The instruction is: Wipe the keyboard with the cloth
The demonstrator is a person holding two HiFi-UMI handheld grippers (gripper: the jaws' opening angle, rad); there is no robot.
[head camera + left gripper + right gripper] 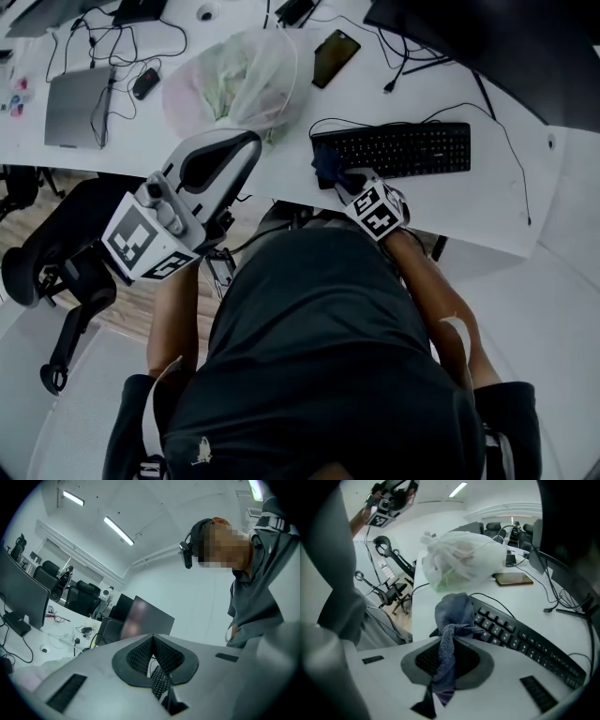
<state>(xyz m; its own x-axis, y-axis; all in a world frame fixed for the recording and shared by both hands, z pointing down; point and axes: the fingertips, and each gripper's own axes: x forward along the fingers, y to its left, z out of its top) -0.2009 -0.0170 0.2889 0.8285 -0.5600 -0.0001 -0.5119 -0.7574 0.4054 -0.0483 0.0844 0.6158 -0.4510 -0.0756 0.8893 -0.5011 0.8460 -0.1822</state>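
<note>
A black keyboard (398,150) lies on the white desk (525,202), its cable looping behind it. My right gripper (339,178) is shut on a blue-grey cloth (327,162), which rests bunched on the keyboard's left end. In the right gripper view the cloth (452,620) rises from between the jaws and covers the nearest keys of the keyboard (525,641). My left gripper (230,150) is held up off the desk to the left, tilted upward; in the left gripper view its jaws (153,656) are pressed together with nothing in them.
A stuffed plastic bag (239,80) sits left of the keyboard, a phone (335,56) behind it. A laptop (75,103), a mouse (144,82) and cables lie at the far left. A dark monitor (487,37) stands behind the keyboard. An office chair (66,267) is below the desk edge.
</note>
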